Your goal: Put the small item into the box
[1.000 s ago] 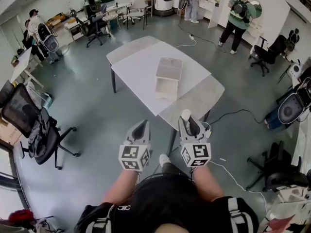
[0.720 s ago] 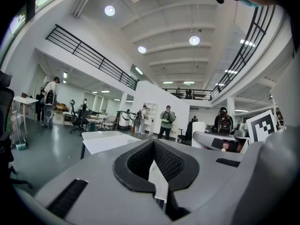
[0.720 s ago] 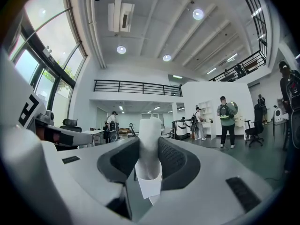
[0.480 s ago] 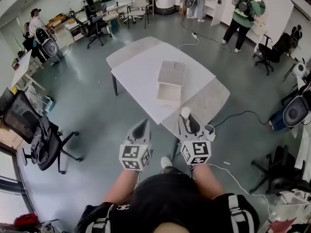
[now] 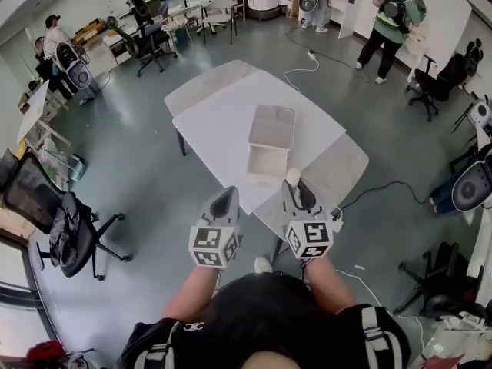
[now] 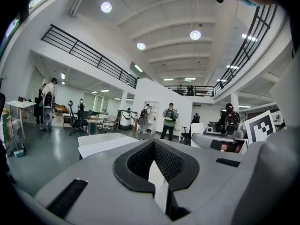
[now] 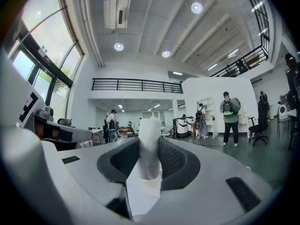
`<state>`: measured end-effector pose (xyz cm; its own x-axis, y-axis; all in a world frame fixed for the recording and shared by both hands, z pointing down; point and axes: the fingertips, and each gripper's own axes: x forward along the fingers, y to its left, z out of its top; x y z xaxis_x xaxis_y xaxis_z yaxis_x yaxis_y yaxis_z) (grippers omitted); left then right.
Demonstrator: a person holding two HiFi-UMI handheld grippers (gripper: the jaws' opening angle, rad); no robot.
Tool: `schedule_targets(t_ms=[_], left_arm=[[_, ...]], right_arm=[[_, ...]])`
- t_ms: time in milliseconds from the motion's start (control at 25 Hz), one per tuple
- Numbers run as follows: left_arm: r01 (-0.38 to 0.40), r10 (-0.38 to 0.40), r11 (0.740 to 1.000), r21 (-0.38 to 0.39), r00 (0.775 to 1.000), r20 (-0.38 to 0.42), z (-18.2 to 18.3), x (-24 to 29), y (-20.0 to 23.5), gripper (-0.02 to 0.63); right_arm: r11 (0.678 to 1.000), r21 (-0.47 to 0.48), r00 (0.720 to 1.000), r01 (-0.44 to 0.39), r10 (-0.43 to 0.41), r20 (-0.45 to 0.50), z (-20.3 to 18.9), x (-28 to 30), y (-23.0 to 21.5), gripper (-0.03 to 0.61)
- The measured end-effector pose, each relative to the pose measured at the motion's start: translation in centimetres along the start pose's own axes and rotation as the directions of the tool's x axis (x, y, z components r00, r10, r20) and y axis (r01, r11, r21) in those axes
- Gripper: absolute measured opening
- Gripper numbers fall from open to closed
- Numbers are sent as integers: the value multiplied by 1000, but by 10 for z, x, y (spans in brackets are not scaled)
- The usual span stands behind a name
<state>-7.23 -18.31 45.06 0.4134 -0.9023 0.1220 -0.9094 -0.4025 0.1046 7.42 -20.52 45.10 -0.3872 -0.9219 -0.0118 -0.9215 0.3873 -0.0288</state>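
Observation:
An open white box with its lid folded back stands on the white table ahead of me. My right gripper is shut on a small white cylinder, which stands upright between the pads in the right gripper view as the small white cylinder. It hangs over the table's near corner, short of the box. My left gripper is shut and holds nothing, over the floor just off the table's near edge. The table shows low ahead in the left gripper view.
A black office chair with clothes stands at the left and another chair at the right. A cable runs on the floor right of the table. Several people stand far off.
The table and box have come nearer and lower in the head view as I walked forward. Both grippers keep their pose; the right one still grips the cylinder.

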Motion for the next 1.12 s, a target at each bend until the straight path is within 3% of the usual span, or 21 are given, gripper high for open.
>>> schedule_targets(t_ms=[480, 760, 1120], left_arm=[[-68, 68, 998, -7, 997, -31, 9, 73, 17, 5], [-93, 92, 996, -17, 994, -55, 3, 87, 43, 6], [-116, 114, 993, -37, 992, -57, 3, 89, 75, 5]], right_arm=[[999, 12, 997, -51, 52, -59, -17, 74, -52, 127], [998, 15, 988, -69, 70, -139, -46, 110, -50, 127], [997, -1, 943, -82, 77, -325, -106, 155, -46, 127]])
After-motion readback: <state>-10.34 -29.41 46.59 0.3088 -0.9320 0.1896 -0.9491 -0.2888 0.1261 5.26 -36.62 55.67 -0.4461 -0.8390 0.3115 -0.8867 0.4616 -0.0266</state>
